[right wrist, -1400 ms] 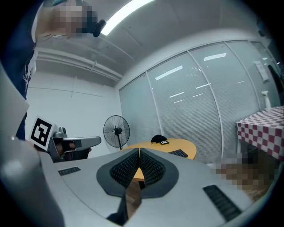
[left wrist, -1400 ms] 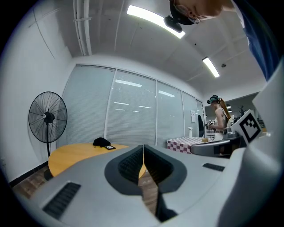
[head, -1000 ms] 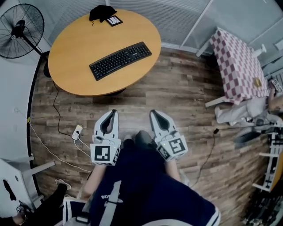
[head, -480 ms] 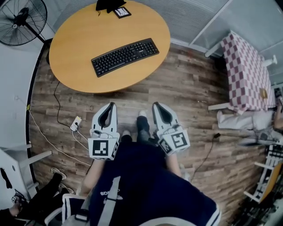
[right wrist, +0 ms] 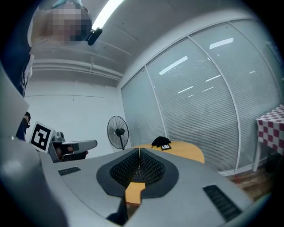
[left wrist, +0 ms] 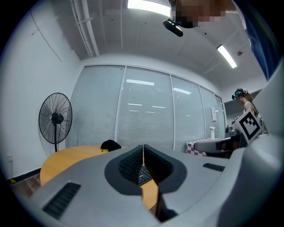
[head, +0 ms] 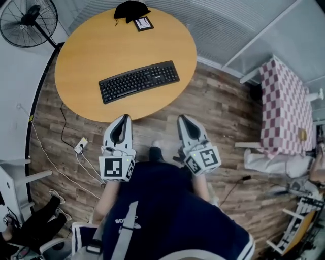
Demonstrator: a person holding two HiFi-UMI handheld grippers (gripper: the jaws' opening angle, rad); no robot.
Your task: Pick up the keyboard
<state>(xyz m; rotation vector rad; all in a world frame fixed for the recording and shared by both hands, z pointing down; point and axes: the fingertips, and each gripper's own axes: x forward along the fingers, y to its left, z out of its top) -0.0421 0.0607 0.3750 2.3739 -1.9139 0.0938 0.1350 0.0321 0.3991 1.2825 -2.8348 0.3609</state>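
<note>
A black keyboard (head: 138, 80) lies slanted on the round wooden table (head: 86, 45), toward its near half. My left gripper (head: 125, 118) hovers at the table's near edge, short of the keyboard, jaws shut and empty. My right gripper (head: 182, 118) is level with it, just off the table's near right rim, also shut with nothing held. In the left gripper view the keyboard (left wrist: 143, 175) shows as a sliver through the gap behind the closed jaws (left wrist: 143, 153). In the right gripper view the closed jaws (right wrist: 139, 159) cover most of the table (right wrist: 186, 151).
A black cloth (head: 131, 9) and a small framed card (head: 143, 23) sit at the table's far edge. A standing fan (head: 26, 18) is at the left. A checkered table (head: 287, 109) stands at the right. Cables and a power strip (head: 79, 148) lie on the wooden floor.
Both grippers and the person have advanced toward the table. The grippers' tips have gone from well short of the table to its near edge. The keyboard has not moved.
</note>
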